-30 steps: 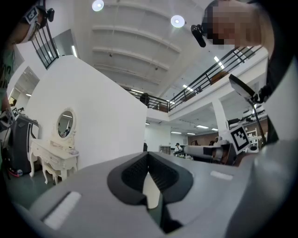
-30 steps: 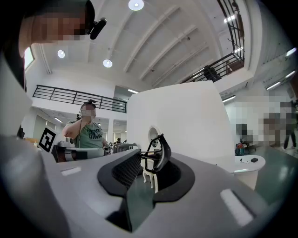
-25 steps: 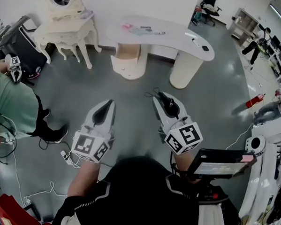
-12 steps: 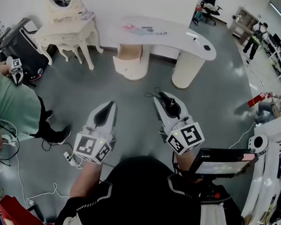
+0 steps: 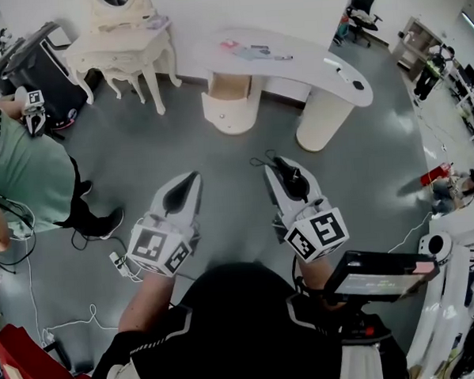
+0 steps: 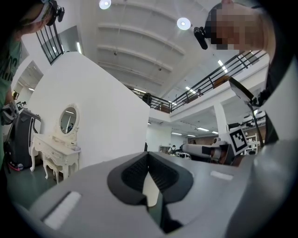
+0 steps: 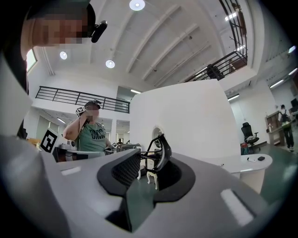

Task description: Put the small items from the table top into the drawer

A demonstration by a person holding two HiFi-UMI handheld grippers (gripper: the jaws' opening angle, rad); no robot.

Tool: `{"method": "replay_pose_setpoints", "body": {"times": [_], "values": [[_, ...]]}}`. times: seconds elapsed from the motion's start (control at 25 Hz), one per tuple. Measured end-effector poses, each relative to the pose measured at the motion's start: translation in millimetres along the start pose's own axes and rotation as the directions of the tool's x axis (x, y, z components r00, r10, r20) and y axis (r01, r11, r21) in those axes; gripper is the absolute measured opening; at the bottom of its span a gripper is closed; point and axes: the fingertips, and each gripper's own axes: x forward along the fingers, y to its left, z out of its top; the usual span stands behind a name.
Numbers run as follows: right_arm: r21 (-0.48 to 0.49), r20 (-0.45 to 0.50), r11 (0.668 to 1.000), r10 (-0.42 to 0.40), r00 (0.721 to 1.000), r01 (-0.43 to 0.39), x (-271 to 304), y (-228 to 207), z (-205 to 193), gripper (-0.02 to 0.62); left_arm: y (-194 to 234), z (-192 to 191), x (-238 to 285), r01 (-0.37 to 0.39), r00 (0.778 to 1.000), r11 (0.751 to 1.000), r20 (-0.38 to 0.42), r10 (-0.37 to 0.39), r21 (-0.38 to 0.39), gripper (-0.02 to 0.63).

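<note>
My right gripper [image 5: 270,168] is shut on a black clip with wire handles [image 5: 290,180], held out over the grey floor. In the right gripper view the black clip [image 7: 163,152] stands between the pads of the right gripper [image 7: 148,162]. My left gripper [image 5: 194,177] is beside it, shut and holding nothing; its jaws meet at the tips in the left gripper view [image 6: 148,155]. Ahead stands a white curved table [image 5: 309,62] with small items on top, among them a pink one [image 5: 231,44] and a black one [image 5: 358,84]. Its round pedestal [image 5: 231,106] has a wooden-looking compartment.
A cream vanity table [image 5: 126,40] stands at the back left beside a black cart [image 5: 36,64]. A person in a green shirt [image 5: 22,164] stands at the left. Cables and a power strip [image 5: 114,262] lie on the floor. A red extinguisher [image 5: 434,172] lies at right.
The white table and the vanity have slid a little lower and right in the head view. Both grippers keep their pose, and the clip stays in the right one.
</note>
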Motion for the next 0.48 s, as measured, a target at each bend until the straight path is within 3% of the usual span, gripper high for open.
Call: {"method": "replay_pose_setpoints", "body": {"times": [0.48], "values": [[0.030, -0.006, 0.998, -0.052, 0.999, 0.052, 19.4, 31.9, -11.1, 0.094, 41.0, -6.3, -26.1, 0.045, 0.999, 0.997, 0.016, -0.044, -0.063, 0.000]]}}
